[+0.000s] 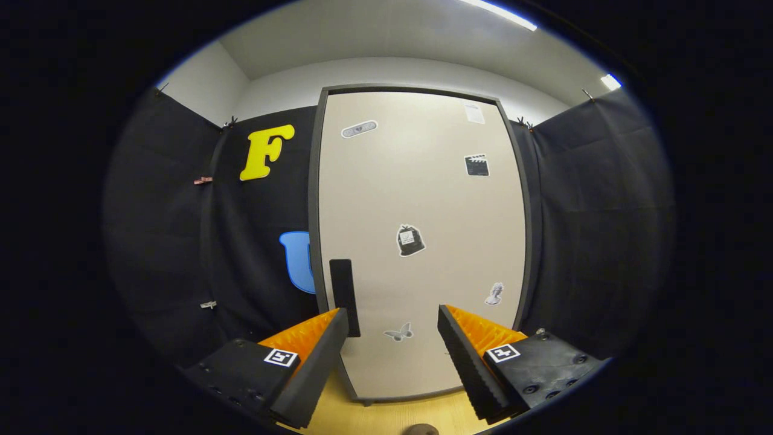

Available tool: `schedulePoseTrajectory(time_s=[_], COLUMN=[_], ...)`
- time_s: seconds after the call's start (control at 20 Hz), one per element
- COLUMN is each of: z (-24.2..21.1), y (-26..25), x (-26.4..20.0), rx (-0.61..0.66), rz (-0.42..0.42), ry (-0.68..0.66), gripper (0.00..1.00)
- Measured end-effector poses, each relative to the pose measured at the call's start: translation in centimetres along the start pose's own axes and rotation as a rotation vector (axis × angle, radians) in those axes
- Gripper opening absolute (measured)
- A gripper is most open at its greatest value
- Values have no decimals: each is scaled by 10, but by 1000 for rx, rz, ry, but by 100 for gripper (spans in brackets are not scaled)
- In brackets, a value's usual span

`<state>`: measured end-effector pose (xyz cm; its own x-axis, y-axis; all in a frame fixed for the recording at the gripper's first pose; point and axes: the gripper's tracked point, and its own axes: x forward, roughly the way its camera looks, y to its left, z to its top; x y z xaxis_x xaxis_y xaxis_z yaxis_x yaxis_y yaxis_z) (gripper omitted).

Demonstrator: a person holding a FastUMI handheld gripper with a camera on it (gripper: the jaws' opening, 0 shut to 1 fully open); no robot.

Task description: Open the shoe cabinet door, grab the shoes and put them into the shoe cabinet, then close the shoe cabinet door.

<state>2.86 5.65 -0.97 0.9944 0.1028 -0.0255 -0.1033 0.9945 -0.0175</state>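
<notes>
A tall shoe cabinet (416, 199) stands straight ahead with its pale door shut inside a dark frame. Several stickers dot the door. A dark upright handle (344, 296) sits low near the door's left edge, just beyond my left finger (314, 356). My gripper (392, 338) is open with nothing between its fingers, pointed at the lower part of the door, a short way off from it. A small rounded dark thing (421, 429) peeks up from the floor right below the fingers; I cannot tell whether it is a shoe.
Black cloth walls (604, 229) close in on both sides of the cabinet. A light wooden floor (386, 414) runs from the cabinet's foot toward me.
</notes>
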Motion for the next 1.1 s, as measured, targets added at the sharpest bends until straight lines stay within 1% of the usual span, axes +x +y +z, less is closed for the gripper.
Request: schedulePoseTrajectory(time_s=[0.25,0.55,0.85,1.0,1.05,1.1], z=[-13,-31,-44,-50,-51,-50], y=[29,49,48,46,47,48], x=[26,68,109,121,122,123], rx=[1,1,5,-1,1,-3], rz=[33,39,-1,-18,-13,-14], ry=[21,59,76,83,89,80], gripper=[97,97,97,97,89,84])
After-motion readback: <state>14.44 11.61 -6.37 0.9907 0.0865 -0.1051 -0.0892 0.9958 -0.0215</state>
